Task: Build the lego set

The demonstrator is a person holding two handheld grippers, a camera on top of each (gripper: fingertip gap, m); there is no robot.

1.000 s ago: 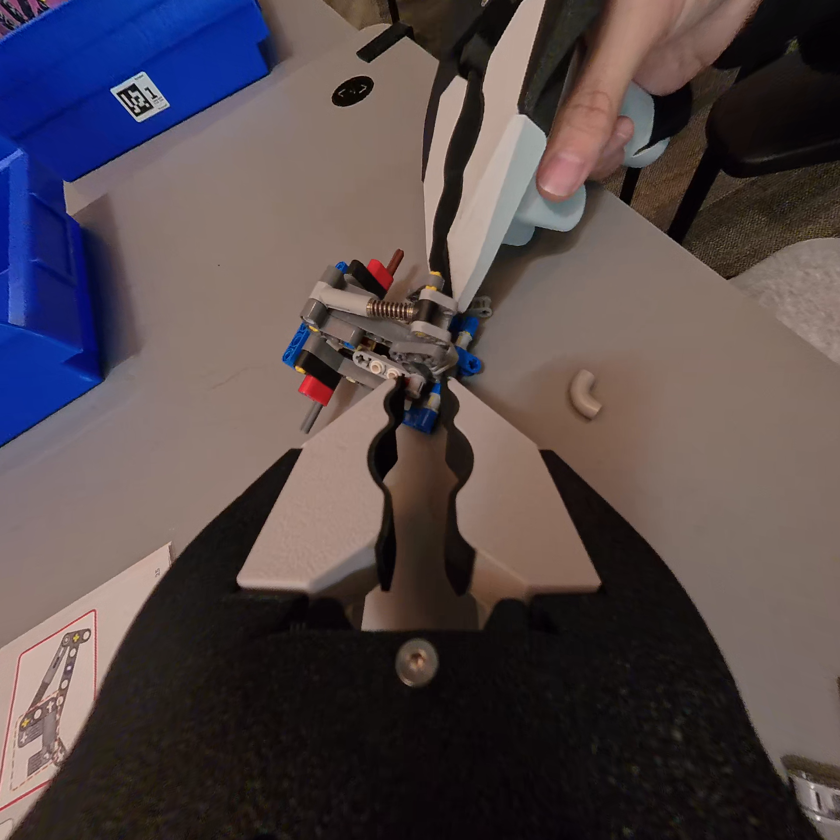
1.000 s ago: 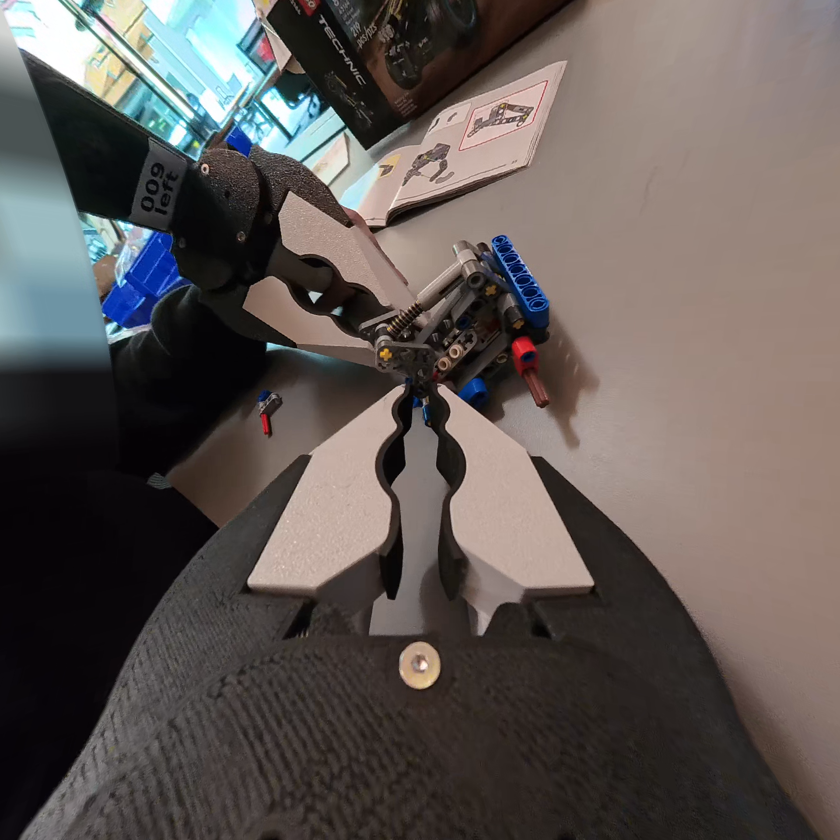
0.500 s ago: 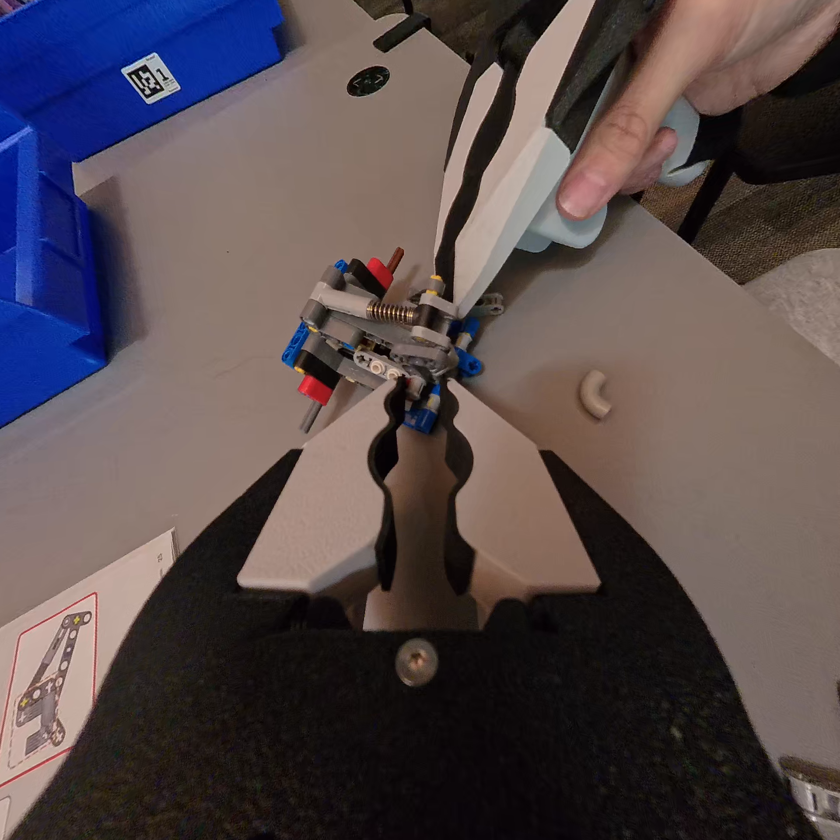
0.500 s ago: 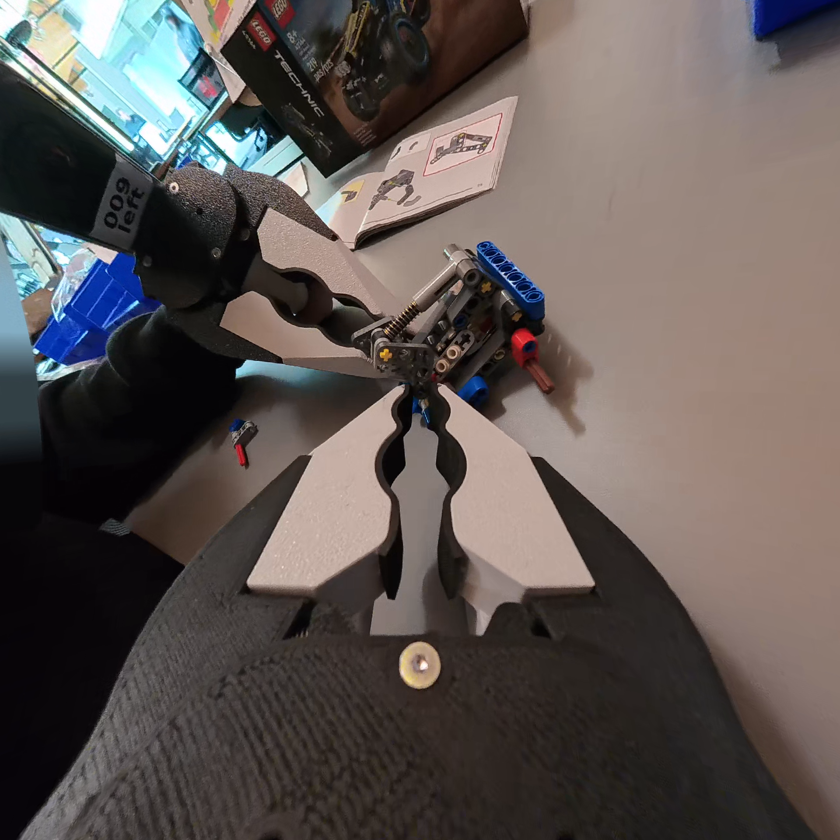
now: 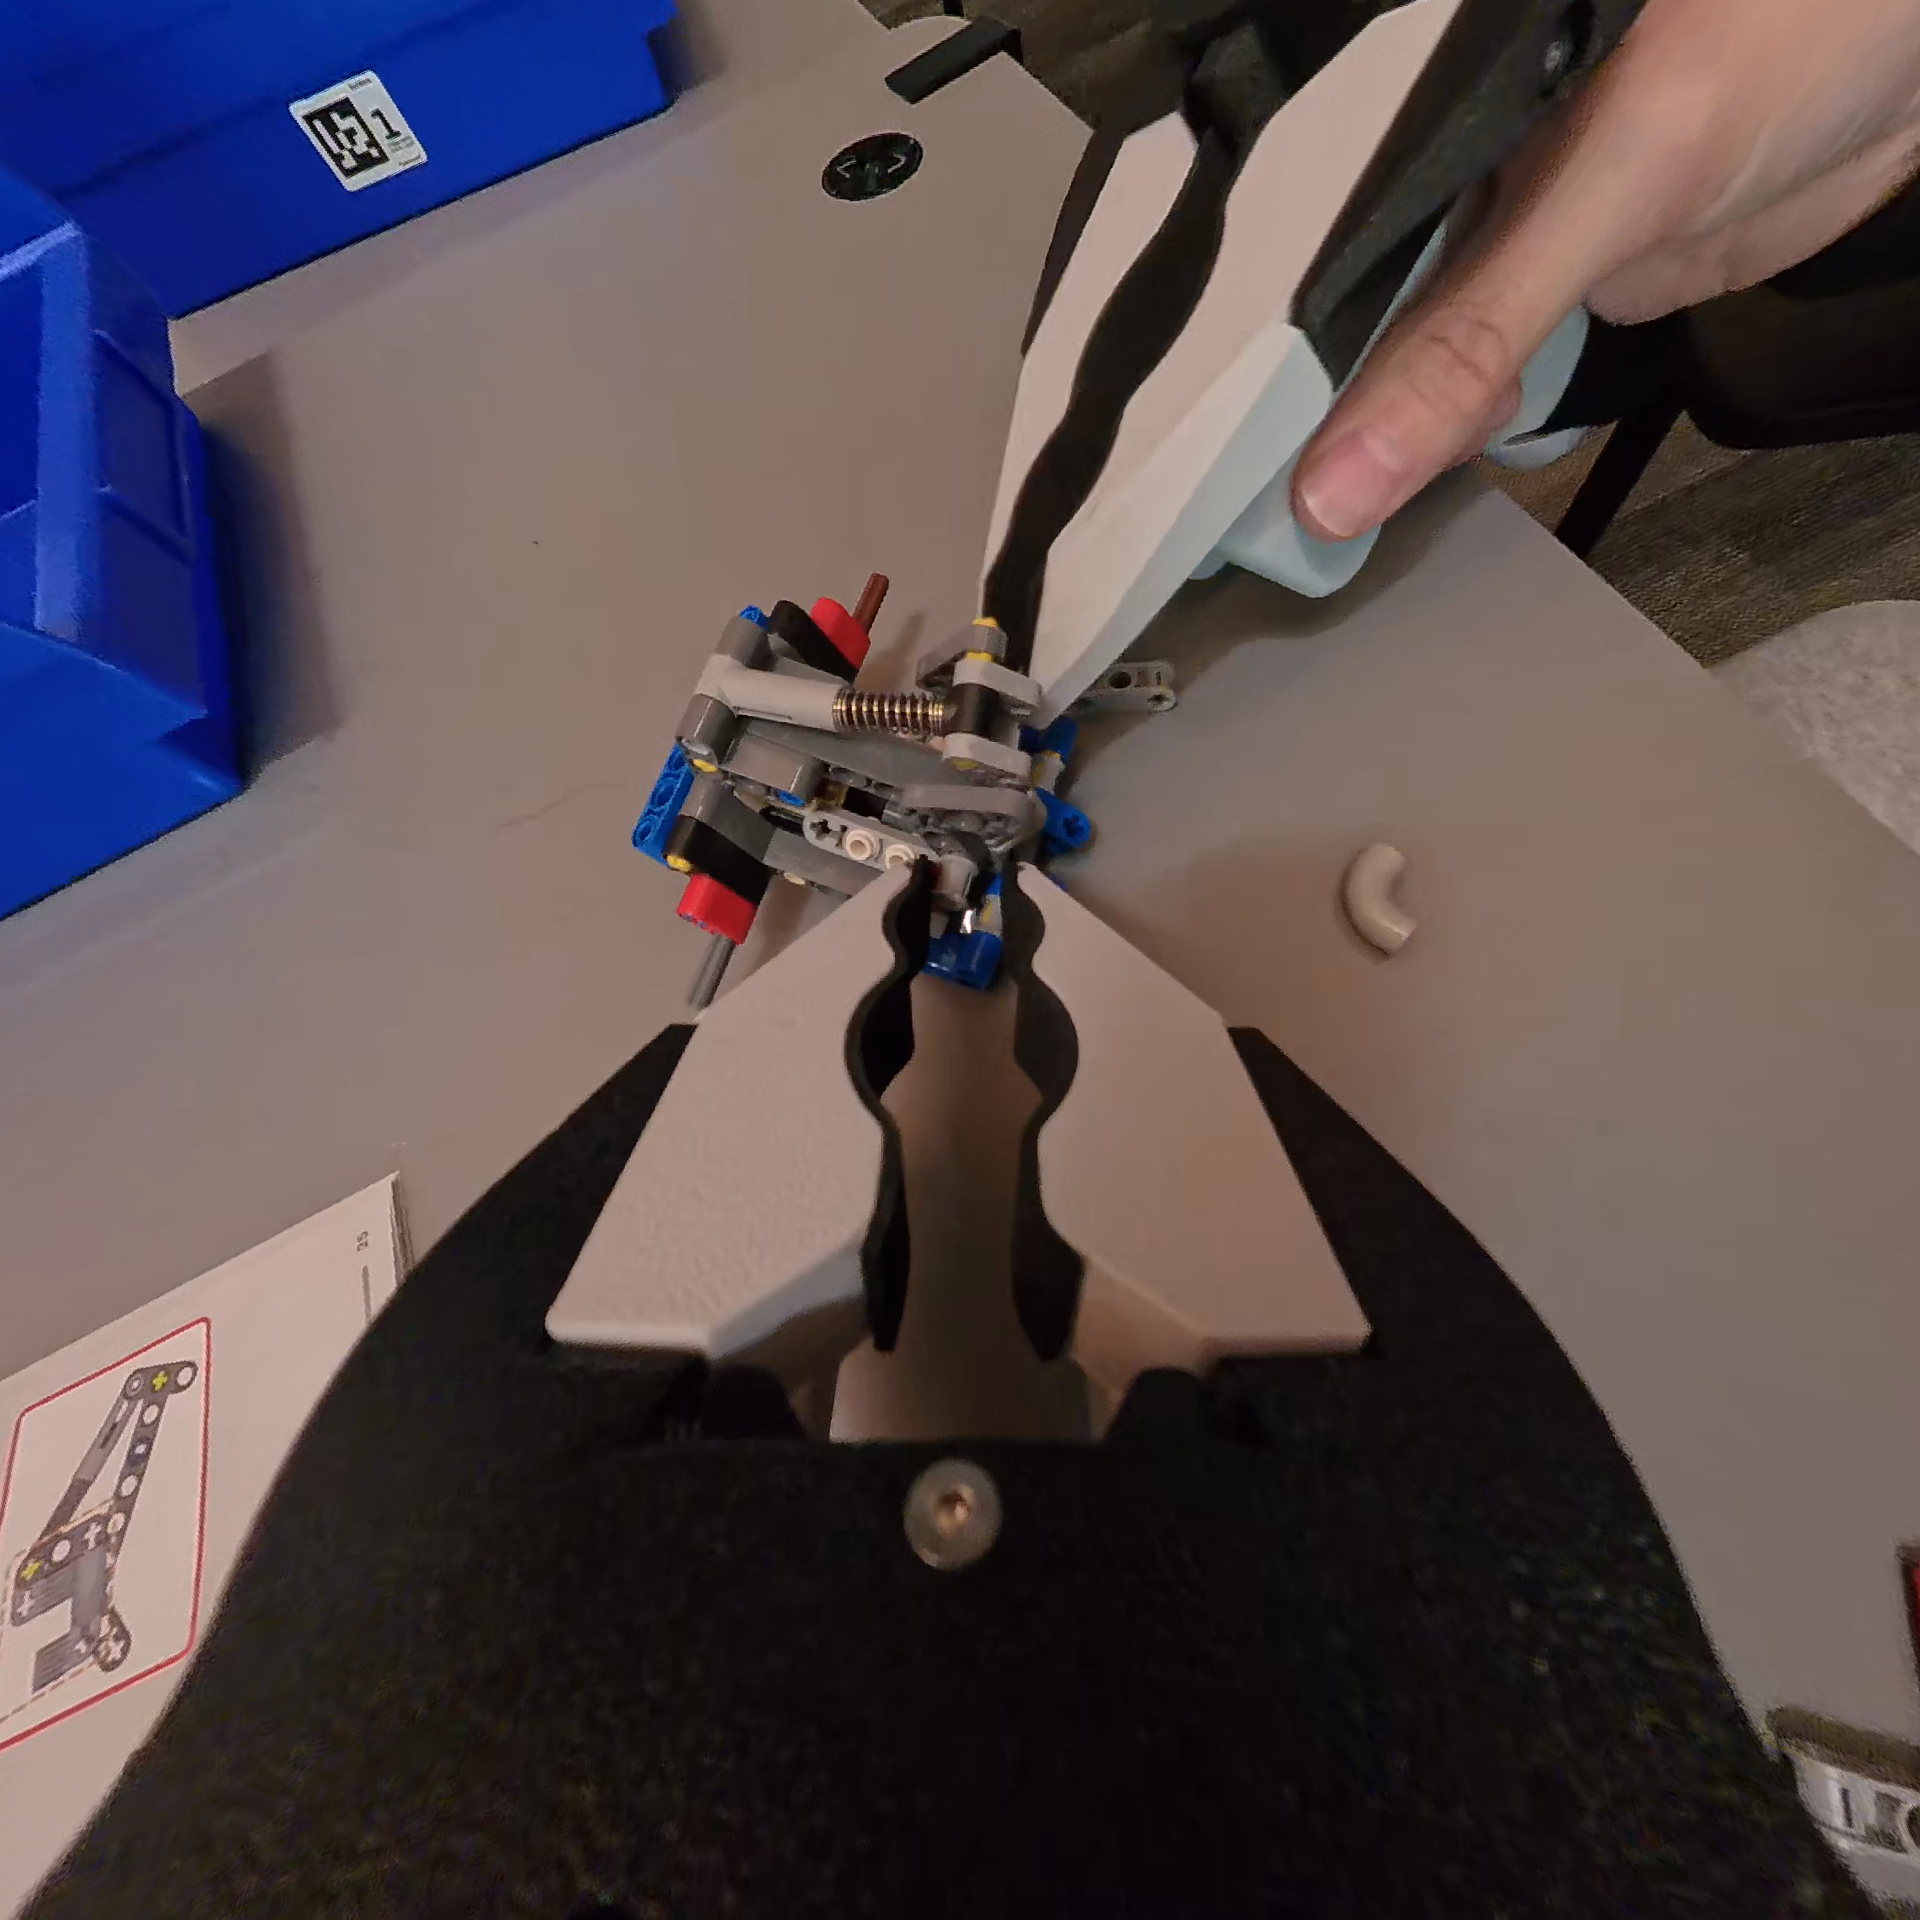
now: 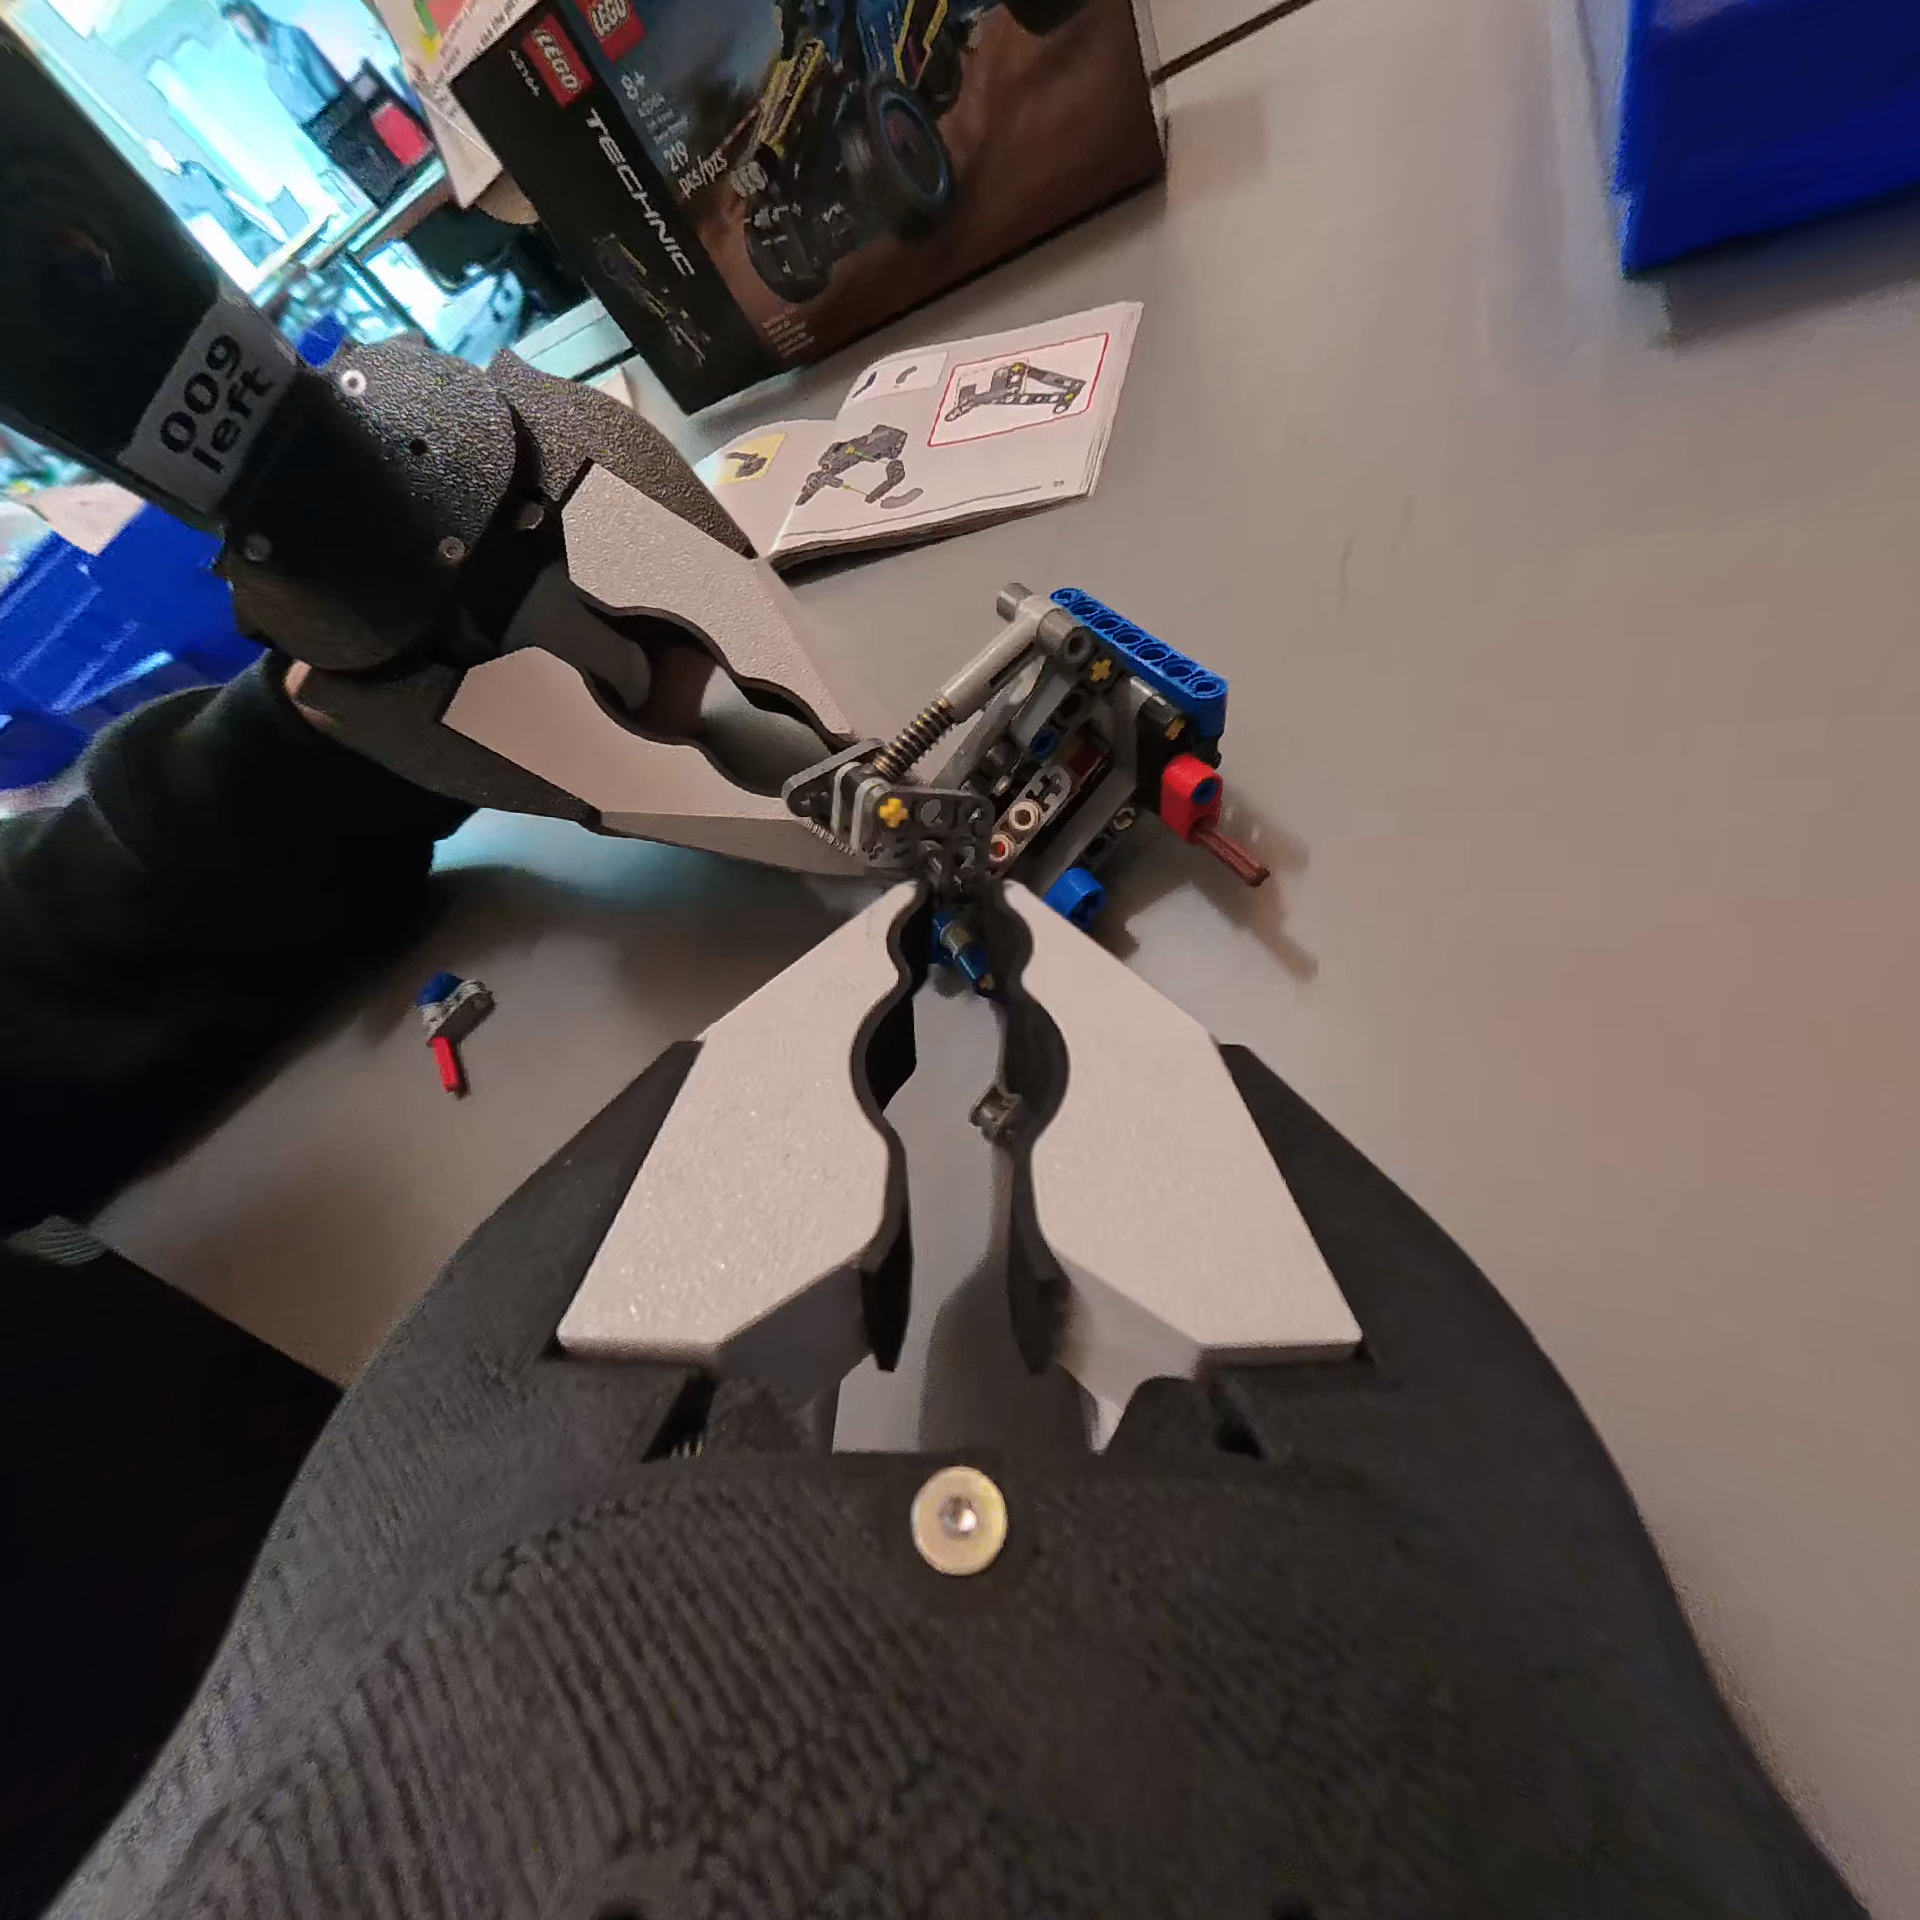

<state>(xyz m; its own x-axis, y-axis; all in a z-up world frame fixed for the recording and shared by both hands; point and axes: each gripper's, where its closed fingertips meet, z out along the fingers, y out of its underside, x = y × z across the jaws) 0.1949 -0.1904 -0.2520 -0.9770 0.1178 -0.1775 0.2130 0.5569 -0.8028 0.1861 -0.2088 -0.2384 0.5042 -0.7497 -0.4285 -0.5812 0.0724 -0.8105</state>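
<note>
At frame centre, the left gripper (image 5: 961, 878) pinched the grey-and-blue brick assembly (image 5: 831, 758); the right gripper (image 6: 951, 894) pinched its dark grey end plate (image 6: 930, 826).

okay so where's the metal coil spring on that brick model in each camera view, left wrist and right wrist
Left wrist view: the spring lies level across the top of the brick model, just above centre, left of the right gripper.
Right wrist view: the spring slants up to the right, just above centre, at the tips of the left gripper.
Shared landmark: the red connector with the brown axle.
</note>
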